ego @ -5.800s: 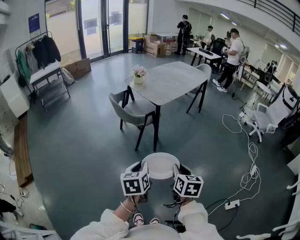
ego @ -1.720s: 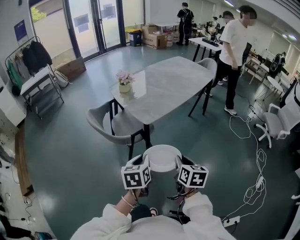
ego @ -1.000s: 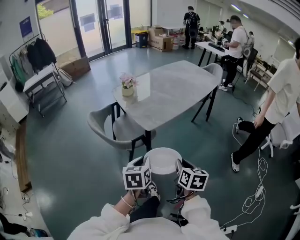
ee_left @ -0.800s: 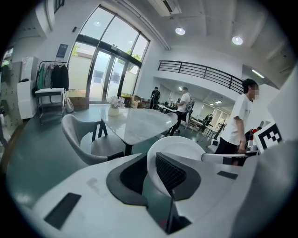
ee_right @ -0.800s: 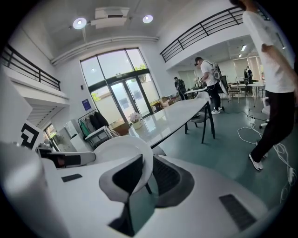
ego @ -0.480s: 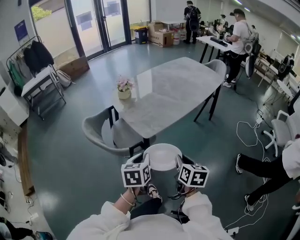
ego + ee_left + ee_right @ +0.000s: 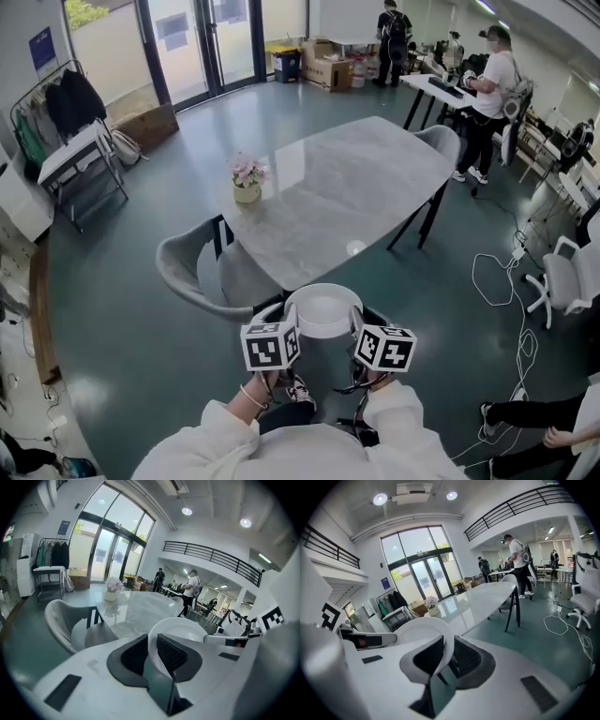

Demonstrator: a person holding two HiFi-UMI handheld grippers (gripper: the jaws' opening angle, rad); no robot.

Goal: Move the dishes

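1. You carry one white dish (image 7: 323, 317) between your two grippers, in the air in front of your chest, with no surface under it.
2. Your left gripper (image 7: 287, 321) is clenched on the dish's left rim. In the left gripper view the rim runs between the ribbed pads (image 7: 171, 654), and both jaws press on it.
3. Your right gripper (image 7: 359, 321) grasps the opposite rim. In the right gripper view the white edge is pinched between that gripper's jaws in the same way.
4. The dish sits roughly level, hollow side up, with the two marker cubes just below it in the head view.
5. The dish hangs over the green floor (image 7: 141, 319), just short of the near corner of the grey table (image 7: 347, 187), and does not touch it.
6. A flower pot (image 7: 247, 180) stands by the table's left edge, well apart from the dish.
7. A grey chair (image 7: 199, 272) stands at the table's near left side, beside your left gripper's path of view.
8. A person (image 7: 492, 89) stands at a desk on the room's far right side.
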